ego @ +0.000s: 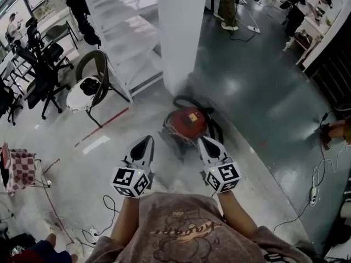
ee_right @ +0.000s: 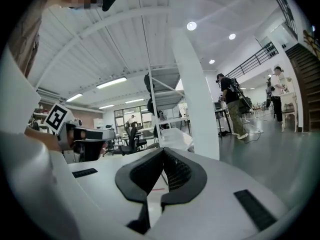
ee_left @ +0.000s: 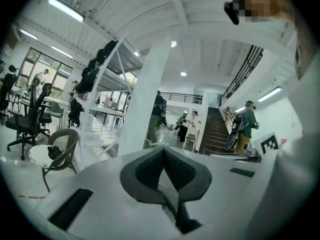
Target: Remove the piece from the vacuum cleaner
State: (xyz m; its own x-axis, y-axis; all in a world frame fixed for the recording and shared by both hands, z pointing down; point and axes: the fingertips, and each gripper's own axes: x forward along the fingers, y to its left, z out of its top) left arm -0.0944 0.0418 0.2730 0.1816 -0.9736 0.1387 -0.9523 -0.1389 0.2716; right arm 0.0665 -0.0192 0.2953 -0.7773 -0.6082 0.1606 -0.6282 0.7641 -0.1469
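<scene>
Closest in the head view is the person's brown shirt (ego: 181, 229); just past it two arms hold the grippers side by side above the pale floor (ego: 82, 163). The left gripper (ego: 147, 140) has its jaws squeezed tight together with nothing in them; in the left gripper view its black pads (ee_left: 145, 171) meet in a point. The right gripper (ego: 204, 141) is the same, closed up and empty; its pads (ee_right: 182, 174) touch too.

A little further on, between the two sets of jaw tips, the red vacuum cleaner (ego: 188, 122) sits on the floor; no gripper touches it. From above its body looks round, about as long as it is wide, so I cannot tell which way its front points. Its black hose (ego: 215, 126) curls over the far side and comes down the right side toward the right gripper.

Right behind it stands a big white pillar (ego: 181, 32); off to the left is a brown chair (ego: 97, 70), then black office chairs (ego: 46, 73); far back someone's legs (ego: 227, 4) show.
</scene>
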